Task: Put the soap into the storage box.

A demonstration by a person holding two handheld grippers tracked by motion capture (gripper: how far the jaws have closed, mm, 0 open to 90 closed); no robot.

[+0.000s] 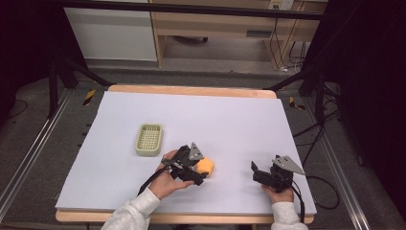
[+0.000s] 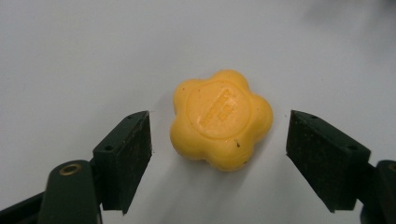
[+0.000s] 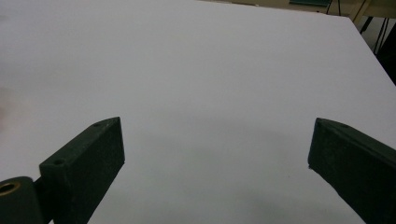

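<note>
We saw the left tongs (image 1: 205, 170) low over the white counter (image 1: 239, 120), jaws spread wide on either side of a yellow flower-shaped soap (image 1: 205, 166), not touching it. In the left gripper view the soap (image 2: 221, 119) lay flat on the counter (image 2: 70, 56) between the 2 black jaws, gap on both sides, stamped lettering on top too small to read. The left tongs (image 2: 219, 154) were open. The soap sat near the counter's 6 o'clock edge, slightly left of center. A pale green slotted soap tray (image 1: 149, 139) stood at roughly 10 o'clock from the soap, apart from it. The right tongs (image 1: 257, 171) hovered at 3 o'clock from the soap, well apart; in the right gripper view the right tongs (image 3: 215, 154) were open wide over bare counter (image 3: 210, 70), holding nothing.
</note>
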